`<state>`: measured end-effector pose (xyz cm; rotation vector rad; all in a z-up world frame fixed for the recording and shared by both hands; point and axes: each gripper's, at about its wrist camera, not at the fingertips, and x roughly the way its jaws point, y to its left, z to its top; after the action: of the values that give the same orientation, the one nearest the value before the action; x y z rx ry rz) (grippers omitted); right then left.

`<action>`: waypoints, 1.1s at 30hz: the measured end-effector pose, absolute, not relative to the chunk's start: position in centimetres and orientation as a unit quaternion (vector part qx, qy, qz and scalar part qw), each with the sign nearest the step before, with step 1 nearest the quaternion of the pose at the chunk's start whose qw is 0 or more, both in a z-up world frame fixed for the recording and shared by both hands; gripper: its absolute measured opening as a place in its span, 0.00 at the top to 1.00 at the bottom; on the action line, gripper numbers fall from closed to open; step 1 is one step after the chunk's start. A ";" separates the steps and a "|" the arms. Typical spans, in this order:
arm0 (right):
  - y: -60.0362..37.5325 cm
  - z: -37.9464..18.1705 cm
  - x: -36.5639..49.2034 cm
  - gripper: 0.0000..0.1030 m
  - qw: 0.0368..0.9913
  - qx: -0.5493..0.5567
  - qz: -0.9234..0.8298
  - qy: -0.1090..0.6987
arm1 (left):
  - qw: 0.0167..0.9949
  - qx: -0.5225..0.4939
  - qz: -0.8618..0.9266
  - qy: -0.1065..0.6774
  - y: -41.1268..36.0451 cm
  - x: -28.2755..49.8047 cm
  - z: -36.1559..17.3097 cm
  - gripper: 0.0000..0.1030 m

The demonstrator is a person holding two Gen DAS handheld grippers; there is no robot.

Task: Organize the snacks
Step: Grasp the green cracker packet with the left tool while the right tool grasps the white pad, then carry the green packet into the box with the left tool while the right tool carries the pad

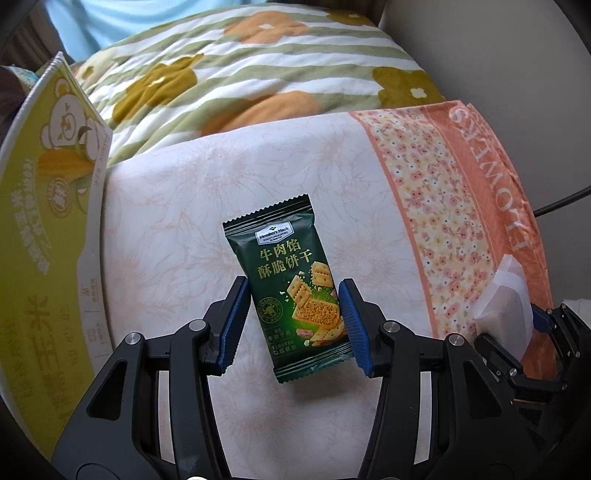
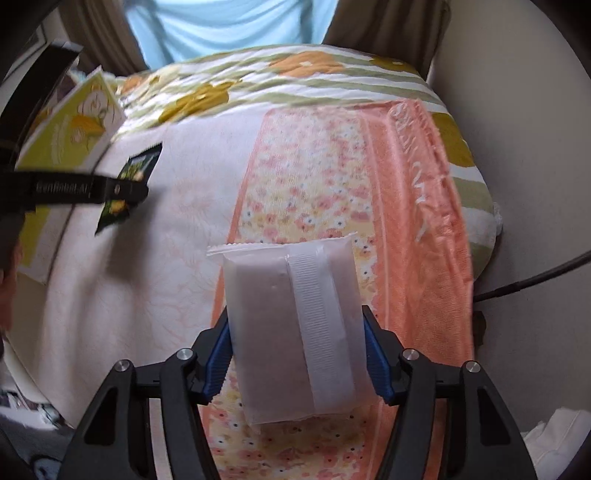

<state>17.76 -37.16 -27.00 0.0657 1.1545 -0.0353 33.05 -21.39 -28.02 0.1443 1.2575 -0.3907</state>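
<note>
A dark green cracker packet (image 1: 284,273) with a sawtooth top edge hangs upright between the blue pads of my left gripper (image 1: 293,295), which is shut on its lower half above the towel. The same packet (image 2: 142,166) shows at the left in the right wrist view, behind the left gripper's black arm. My right gripper (image 2: 295,321) is shut on a frosted white packet (image 2: 273,325), seam side facing the camera, pads pressing both long sides. That white packet (image 1: 504,306) also sits at the right edge of the left wrist view.
A yellow-green carton (image 1: 48,206) printed with a bear and corn stands at the left. A white and peach flowered towel (image 1: 480,166) covers the surface, over a striped quilt (image 1: 240,74). A black cable (image 1: 565,199) runs at the right. A person in light blue (image 2: 229,26) is behind.
</note>
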 end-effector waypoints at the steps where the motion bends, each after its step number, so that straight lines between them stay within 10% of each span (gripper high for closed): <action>1: -37.1 -26.5 17.8 0.43 0.839 0.031 -0.021 0.542 | 0.792 0.061 -0.183 0.579 -21.3 32.7 -27.2 0.55; 17: -30.8 -11.7 20.2 0.43 0.896 0.016 0.044 0.442 | 0.870 -0.042 -0.144 0.470 -11.4 28.6 -10.0 0.55; 33: -13.2 -9.3 25.5 0.43 0.887 0.082 0.143 0.431 | 0.884 -0.062 -0.082 0.456 9.2 29.3 -9.4 0.55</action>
<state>25.49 -13.23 -9.34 0.1706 0.8958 0.2964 29.28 9.16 -9.39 -0.1298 0.9484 -0.1715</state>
